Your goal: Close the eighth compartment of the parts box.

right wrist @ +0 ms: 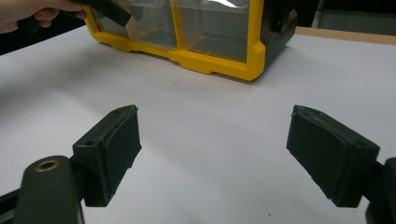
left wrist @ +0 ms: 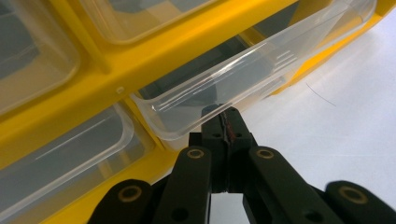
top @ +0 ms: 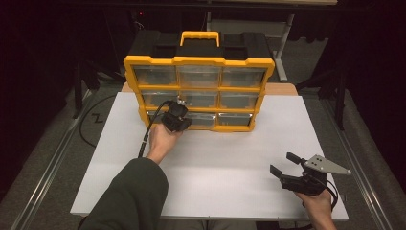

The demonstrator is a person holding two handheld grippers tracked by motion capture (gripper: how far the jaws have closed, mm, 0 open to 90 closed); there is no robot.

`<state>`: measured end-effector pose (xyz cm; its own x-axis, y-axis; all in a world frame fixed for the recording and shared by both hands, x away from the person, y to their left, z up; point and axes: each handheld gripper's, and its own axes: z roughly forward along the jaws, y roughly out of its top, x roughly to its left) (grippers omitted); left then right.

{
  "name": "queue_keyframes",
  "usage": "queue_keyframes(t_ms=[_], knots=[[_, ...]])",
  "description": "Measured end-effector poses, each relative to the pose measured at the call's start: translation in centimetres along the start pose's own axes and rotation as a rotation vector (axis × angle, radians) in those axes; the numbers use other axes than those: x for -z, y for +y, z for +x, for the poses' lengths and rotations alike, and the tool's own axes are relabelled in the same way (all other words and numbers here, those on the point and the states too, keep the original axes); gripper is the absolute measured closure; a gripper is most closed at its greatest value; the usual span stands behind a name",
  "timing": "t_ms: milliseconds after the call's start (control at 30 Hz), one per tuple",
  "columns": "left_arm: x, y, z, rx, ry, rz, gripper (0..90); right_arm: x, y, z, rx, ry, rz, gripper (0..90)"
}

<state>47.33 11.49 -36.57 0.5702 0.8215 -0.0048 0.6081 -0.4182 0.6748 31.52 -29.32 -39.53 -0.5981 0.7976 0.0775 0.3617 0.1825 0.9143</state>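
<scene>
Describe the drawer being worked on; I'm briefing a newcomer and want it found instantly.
Find the yellow-framed organizer cabinet standing on the white table. Look along its bottom row to the clear plastic drawer at the left gripper. Unlike its flush neighbours, this drawer juts out from the frame, the gripper shut at its front lip.

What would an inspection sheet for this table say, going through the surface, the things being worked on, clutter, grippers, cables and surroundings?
Surface: white table top, bare in front of the organiser.
Job's things: yellow and black drawer organiser stands upright at the far side; its clear drawer in the bottom row is pulled partly out.
Clutter: nothing seen.
Grippers: left gripper is shut on the drawer's front lip; right gripper hangs open above the bare table near the right corner, holding nothing.
Cables: black cable trails from the left gripper along the hand.
Surroundings: dark room, grey floor, a table leg frame behind.
</scene>
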Motion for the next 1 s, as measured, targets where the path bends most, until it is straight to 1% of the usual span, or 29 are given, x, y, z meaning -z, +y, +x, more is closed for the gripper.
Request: queue_keyframes(t_ms=[100,167,267,300,367,433,533,667,733,767,867,1000], knots=[[-0.06,0.01,0.08,0.002,0.008,-0.006,89.4,-0.02,0.01,0.0,0.001,0.001,0.0,18.9],[-0.15,0.04,0.22,-0.005,0.015,-0.015,89.4,-0.02,0.02,0.0,0.002,0.004,0.002,18.9],[-0.26,0.05,0.23,0.012,0.016,-0.017,89.4,-0.02,0.01,0.01,0.002,0.005,0.002,18.9],[-0.32,0.08,0.31,0.003,0.025,-0.025,89.4,-0.03,0.01,0.01,0.001,0.003,0.002,18.9],[-0.36,0.07,0.29,0.01,0.026,-0.024,89.4,-0.05,0.01,0.02,0.0,0.003,0.001,18.9],[-0.47,0.06,0.31,0.011,0.034,-0.034,89.4,-0.05,0.01,0.04,-0.001,0.002,0.002,18.9],[-0.52,0.07,0.33,0.015,0.029,-0.037,89.4,-0.07,0.01,0.04,0.0,0.002,0.003,18.9],[-0.65,0.11,0.17,0.007,0.032,-0.05,89.4,-0.12,0.0,0.03,0.001,0.007,0.005,18.9],[-0.7,0.1,0.06,0.011,0.029,-0.047,89.4,-0.14,0.01,0.05,0.003,0.006,0.005,18.9],[-0.74,0.11,0.09,0.004,0.031,-0.051,89.4,-0.14,0.01,0.06,0.005,0.006,0.005,18.9],[-0.71,0.06,0.13,0.004,0.032,-0.05,89.2,-0.13,0.02,0.07,0.006,0.006,0.004,18.9],[-0.48,-0.09,0.28,0.001,0.014,-0.042,85.6,-0.13,0.02,0.06,0.004,0.005,0.005,18.9]])
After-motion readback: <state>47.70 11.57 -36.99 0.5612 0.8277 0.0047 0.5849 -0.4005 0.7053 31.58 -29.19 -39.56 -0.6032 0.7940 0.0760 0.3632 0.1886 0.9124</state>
